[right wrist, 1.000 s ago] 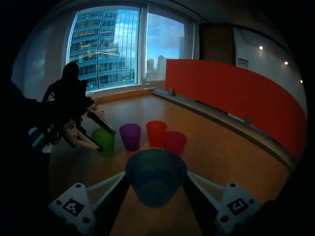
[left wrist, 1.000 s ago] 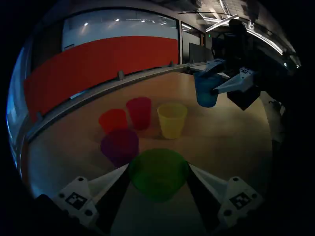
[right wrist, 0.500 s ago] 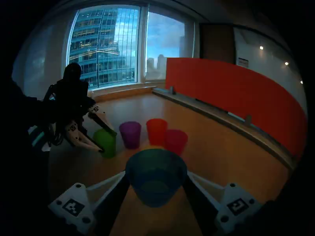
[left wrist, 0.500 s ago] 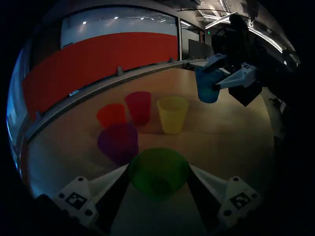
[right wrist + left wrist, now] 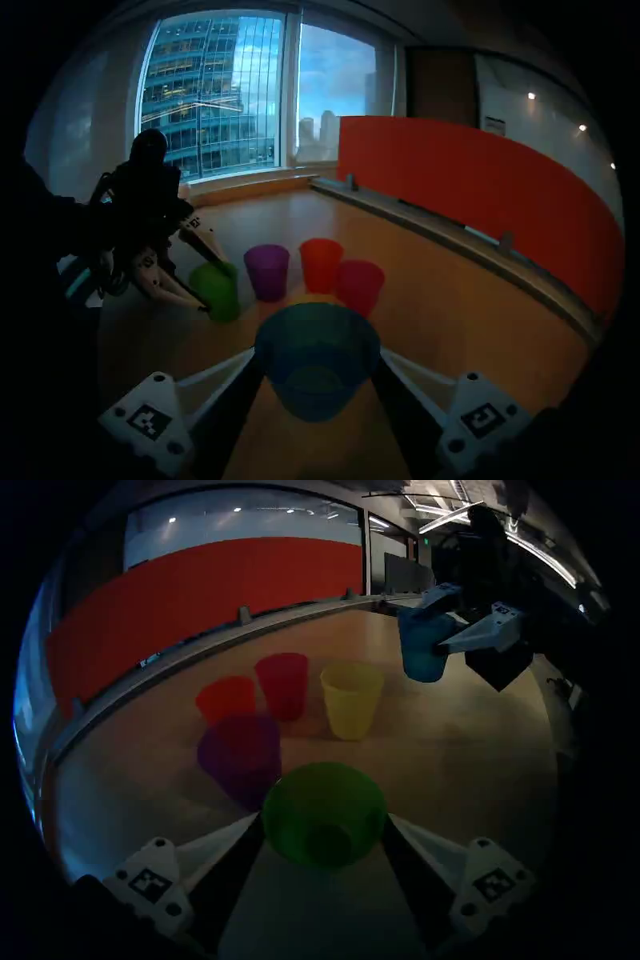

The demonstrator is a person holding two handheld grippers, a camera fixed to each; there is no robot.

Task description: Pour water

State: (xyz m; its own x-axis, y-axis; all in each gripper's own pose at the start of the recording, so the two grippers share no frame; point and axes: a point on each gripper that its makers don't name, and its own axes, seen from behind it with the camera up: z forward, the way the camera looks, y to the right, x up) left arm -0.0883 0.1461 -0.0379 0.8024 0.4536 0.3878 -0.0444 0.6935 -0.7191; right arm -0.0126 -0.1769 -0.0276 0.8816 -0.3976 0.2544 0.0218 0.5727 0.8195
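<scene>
Wooden table [image 5: 464, 744] dimly lit; yellow cup [image 5: 350, 700] stood among 3 others. Green cup [image 5: 324, 800] clamped in left gripper [image 5: 324, 822] jaws. Blue cup [image 5: 317, 376] clamped in right gripper [image 5: 318, 354] jaws, held aloft, well apart. Risk: water likely spilled if tilt is rushed before rims are aligned.
</scene>
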